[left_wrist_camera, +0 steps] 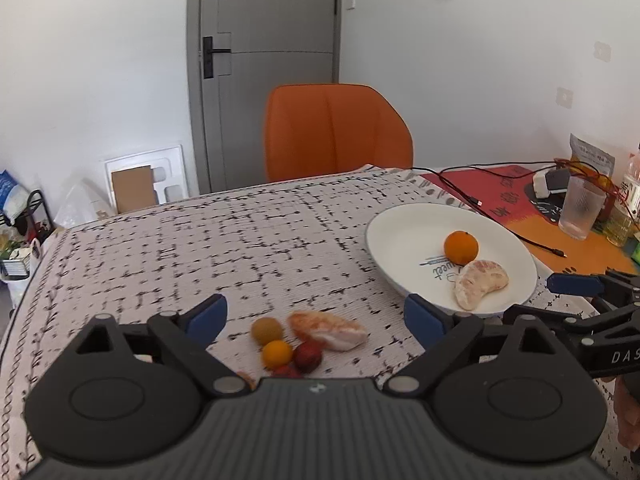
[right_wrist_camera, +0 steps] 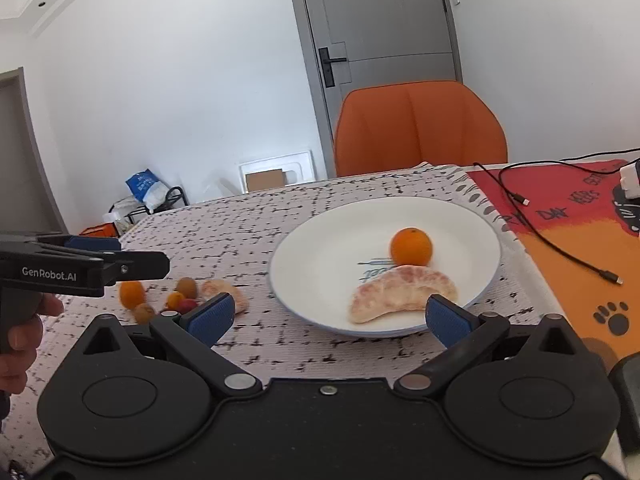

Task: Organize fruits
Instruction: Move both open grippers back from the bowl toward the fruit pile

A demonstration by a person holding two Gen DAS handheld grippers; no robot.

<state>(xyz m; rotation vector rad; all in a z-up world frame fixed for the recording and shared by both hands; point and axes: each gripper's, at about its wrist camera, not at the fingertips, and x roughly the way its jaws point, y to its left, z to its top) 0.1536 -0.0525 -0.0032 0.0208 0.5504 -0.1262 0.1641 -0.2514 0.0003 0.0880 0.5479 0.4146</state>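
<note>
Here, in the left wrist view, the left hand-held gripper [left_wrist_camera: 316, 318] is hanging over the table [left_wrist_camera: 224, 240] with its blue fingers [left_wrist_camera: 208, 316] spread wide and nothing between them. Just beyond and between them, a small heap of fruit is lying on the patterned cloth: a peeled segment [left_wrist_camera: 328, 330], a yellowish fruit [left_wrist_camera: 267, 330], a small orange one [left_wrist_camera: 277, 354] and a red one [left_wrist_camera: 308, 356], all touching or nearly so. To the right, a white plate [left_wrist_camera: 404, 236] is sitting on the cloth, carrying an orange [left_wrist_camera: 461, 247] and a second peeled piece [left_wrist_camera: 480, 283] just in front of it. The right hand-held gripper [left_wrist_camera: 576, 284] is showing at the right edge, beside the plate. An orange chair [left_wrist_camera: 336, 132] is standing behind the table, and a glass [left_wrist_camera: 580, 208] is sitting near a black cable [left_wrist_camera: 500, 216] on the red mat.

In the right wrist view, the right hand-held gripper [right_wrist_camera: 330, 318] is also standing open and empty, its fingers [right_wrist_camera: 448, 318] flanking the near rim of the plate [right_wrist_camera: 320, 256]. The orange [right_wrist_camera: 411, 246] is touching the peeled piece [right_wrist_camera: 402, 290] on the plate. Left of the plate, the loose fruits [right_wrist_camera: 182, 292] are lying on the table [right_wrist_camera: 240, 232], with the segment [right_wrist_camera: 224, 290] nearest the plate. The left hand-held gripper [right_wrist_camera: 120, 258] is reaching in from the left above them.
</note>
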